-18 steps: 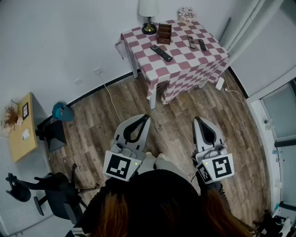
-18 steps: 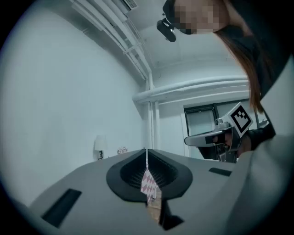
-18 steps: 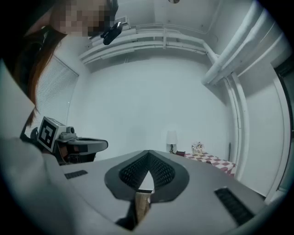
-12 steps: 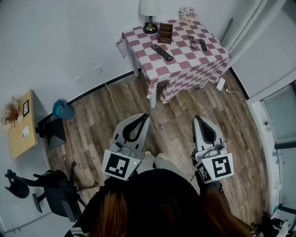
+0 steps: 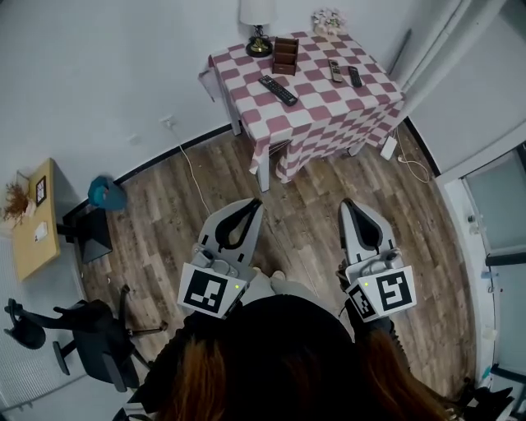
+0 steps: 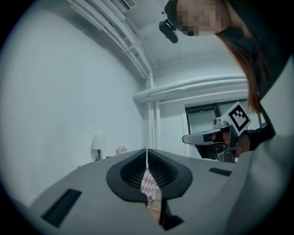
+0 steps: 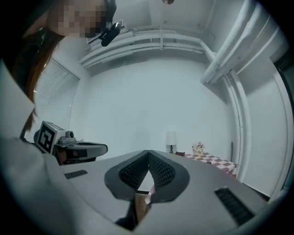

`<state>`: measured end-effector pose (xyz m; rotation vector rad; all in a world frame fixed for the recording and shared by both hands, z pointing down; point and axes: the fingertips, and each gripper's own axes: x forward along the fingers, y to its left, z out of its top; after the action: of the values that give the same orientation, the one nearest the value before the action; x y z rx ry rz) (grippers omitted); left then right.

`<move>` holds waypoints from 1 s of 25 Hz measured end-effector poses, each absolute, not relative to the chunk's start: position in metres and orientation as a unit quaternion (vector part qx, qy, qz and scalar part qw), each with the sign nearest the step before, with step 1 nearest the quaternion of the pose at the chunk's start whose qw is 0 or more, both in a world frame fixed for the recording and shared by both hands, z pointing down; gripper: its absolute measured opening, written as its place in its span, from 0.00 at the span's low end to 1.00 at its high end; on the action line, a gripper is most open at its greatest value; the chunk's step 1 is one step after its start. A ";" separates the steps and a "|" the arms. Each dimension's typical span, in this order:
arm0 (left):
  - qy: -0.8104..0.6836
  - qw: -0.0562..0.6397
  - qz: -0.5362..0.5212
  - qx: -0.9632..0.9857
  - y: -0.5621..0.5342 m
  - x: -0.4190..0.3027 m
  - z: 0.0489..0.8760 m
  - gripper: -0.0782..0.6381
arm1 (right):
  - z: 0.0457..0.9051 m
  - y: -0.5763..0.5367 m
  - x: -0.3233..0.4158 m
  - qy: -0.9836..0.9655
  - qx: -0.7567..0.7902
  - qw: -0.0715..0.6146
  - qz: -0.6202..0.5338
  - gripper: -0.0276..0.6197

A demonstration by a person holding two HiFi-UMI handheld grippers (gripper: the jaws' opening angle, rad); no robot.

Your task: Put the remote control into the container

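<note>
left claw: your left claw (image 5: 256,203) is clenched and empty. in its own view the two pads meet in a thin line, with a sliver of checked cloth showing past them.
right claw: your right claw (image 5: 346,203) is clenched as well, pads pressed together with nothing between them.
where you hold them: side by side and level over the wooden floor (image 5: 316,215), well apart from the desk (image 5: 329,119).
head view only: it alone looks down on the desk top, so only there can you pick out the remote control (image 5: 278,90), the container (image 5: 285,56) and two smaller remotes (image 5: 335,71).
gripper views only: they show the room from the side, with the lamp (image 5: 256,12) and the flowers (image 5: 329,20) standing at the desk's far edge and white pipes along wall and ceiling. each one shows your other claw with its marker cube. in both, the things lying on the cloth are too small to tell.
remote control, place: flat on the checked cloth, on the left half of the desk in the head view. it is near the container on the side towards you, not touching it and outside it.
remote control, long axis: slanted, from upper left to lower right in the head view. you cannot tell which end is its front.
container: brown wood with compartments, beside the lamp's base.
smaller remotes: right of the container, side by side, their long axes nearly up and down the picture.
</note>
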<state>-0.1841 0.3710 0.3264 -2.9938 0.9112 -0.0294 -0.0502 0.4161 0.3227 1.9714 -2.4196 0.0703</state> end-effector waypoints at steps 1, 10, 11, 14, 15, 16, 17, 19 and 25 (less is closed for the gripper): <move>0.291 0.008 -0.006 -0.957 0.370 -0.181 0.325 0.13 | 0.322 0.415 -0.047 -0.776 0.630 0.010 0.022 0.07; 0.299 0.005 -0.004 -0.954 0.344 -0.165 0.327 0.14 | 0.329 0.389 -0.031 -0.781 0.623 0.004 0.032 0.07; 0.300 0.003 -0.005 -0.954 0.339 -0.164 0.329 0.13 | 0.330 0.384 -0.029 -0.781 0.623 0.004 0.032 0.07; 0.300 0.002 -0.001 -0.954 0.321 -0.160 0.329 0.14 | 0.330 0.367 -0.026 -0.782 0.623 0.004 0.032 0.07; 0.301 0.001 -0.001 -0.954 0.314 -0.158 0.329 0.13 | 0.328 0.360 -0.025 -0.782 0.622 0.004 0.033 0.07; 0.302 0.000 -0.003 -0.953 0.306 -0.156 0.329 0.13 | 0.327 0.354 -0.024 -0.783 0.621 0.004 0.032 0.07; 0.303 0.001 -0.004 -0.953 0.298 -0.154 0.328 0.14 | 0.325 0.347 -0.023 -0.784 0.620 0.004 0.031 0.07; 0.303 0.003 -0.004 -0.953 0.279 -0.150 0.327 0.13 | 0.324 0.331 -0.019 -0.784 0.620 0.003 0.030 0.07; 0.289 0.002 -0.001 -0.957 0.229 -0.139 0.323 0.13 | 0.322 0.278 -0.011 -0.779 0.626 -0.001 0.034 0.07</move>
<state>-0.1387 0.2288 0.3235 -3.0037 0.9063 -0.0033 -0.0106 0.2782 0.3223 1.9676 -2.4490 0.1081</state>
